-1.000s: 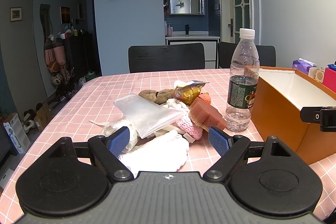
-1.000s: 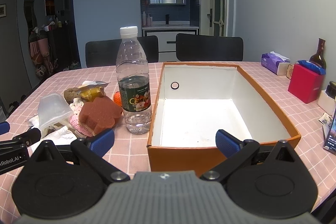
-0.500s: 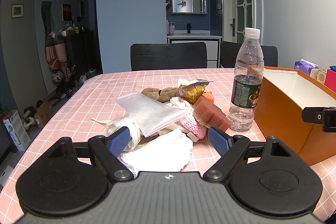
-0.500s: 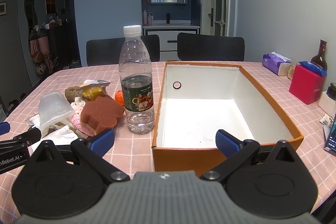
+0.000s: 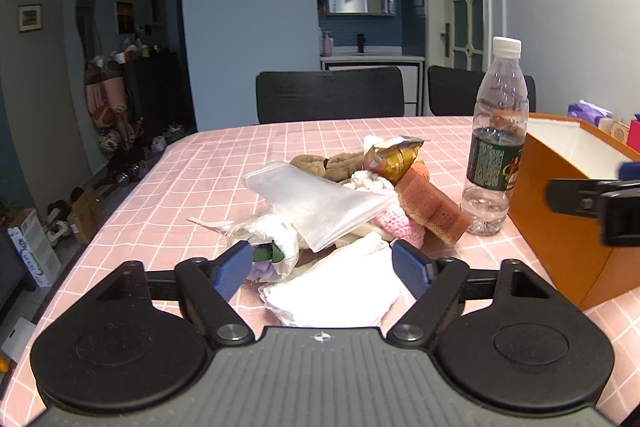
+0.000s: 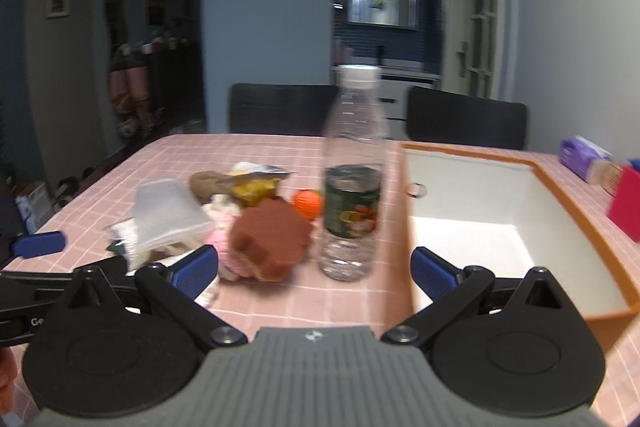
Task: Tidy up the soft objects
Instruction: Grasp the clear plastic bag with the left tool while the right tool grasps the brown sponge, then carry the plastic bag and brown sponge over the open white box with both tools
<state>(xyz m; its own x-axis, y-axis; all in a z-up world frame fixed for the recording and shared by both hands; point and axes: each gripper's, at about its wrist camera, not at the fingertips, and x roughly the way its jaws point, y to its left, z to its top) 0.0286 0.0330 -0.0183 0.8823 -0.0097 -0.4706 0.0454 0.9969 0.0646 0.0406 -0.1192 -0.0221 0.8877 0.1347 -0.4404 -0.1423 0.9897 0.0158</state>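
A pile of soft things lies on the pink checked table: a white cloth (image 5: 336,291), a clear plastic bag (image 5: 316,199), a brown sponge (image 5: 432,207), a pink knitted piece (image 5: 396,223), brown plush pieces (image 5: 324,163) and an orange ball (image 6: 307,204). My left gripper (image 5: 324,267) is open, with the white cloth between its fingers. My right gripper (image 6: 314,269) is open and empty, facing the sponge (image 6: 272,235) and a water bottle (image 6: 354,179). The orange box (image 6: 516,211) is open and empty at the right.
The bottle (image 5: 496,147) stands between the pile and the box (image 5: 568,195). A gold foil packet (image 5: 394,155) lies on the pile. A red box (image 6: 624,203) and a purple tissue pack (image 6: 580,155) sit at the far right. Black chairs (image 5: 332,99) stand behind the table.
My right gripper has swung left, from facing the box to facing the bottle and pile; its view is blurred. My left gripper has moved a little closer over the white cloth.
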